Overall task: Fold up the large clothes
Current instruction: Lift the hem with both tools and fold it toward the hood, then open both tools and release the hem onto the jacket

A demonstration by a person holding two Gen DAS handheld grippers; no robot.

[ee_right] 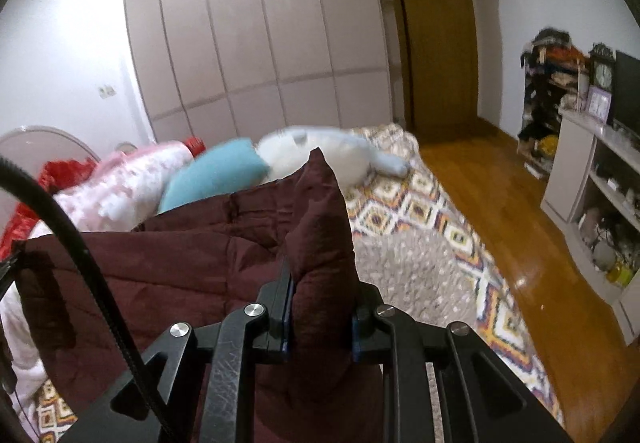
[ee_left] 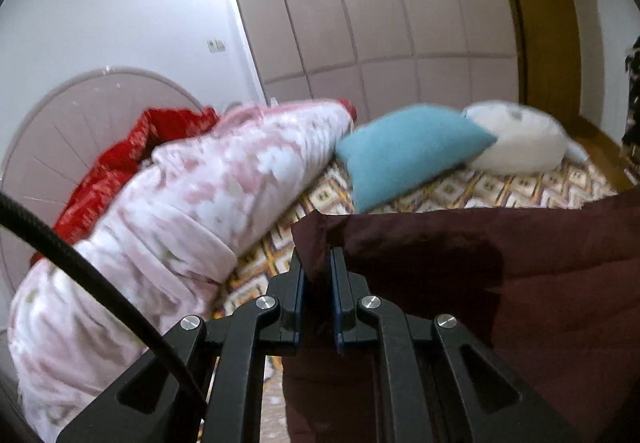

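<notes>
A large dark maroon quilted garment [ee_left: 500, 283] is held up over the bed. My left gripper [ee_left: 318, 263] is shut on its left corner, the cloth pinched between the black fingers. My right gripper [ee_right: 320, 283] is shut on a thick bunched corner of the same maroon garment [ee_right: 180, 275], which sticks up past the fingertips. The garment's top edge stretches between the two grippers. What lies under it is hidden.
The bed has a patterned cover [ee_right: 404, 203]. On it lie a pink and white bundle [ee_left: 192, 211], red cloth [ee_left: 132, 147], a teal pillow [ee_left: 400, 155] and a white plush [ee_left: 516, 139]. A wardrobe [ee_left: 360, 23] stands behind. Wooden floor [ee_right: 520, 243] and shelves [ee_right: 600, 183] are at the right.
</notes>
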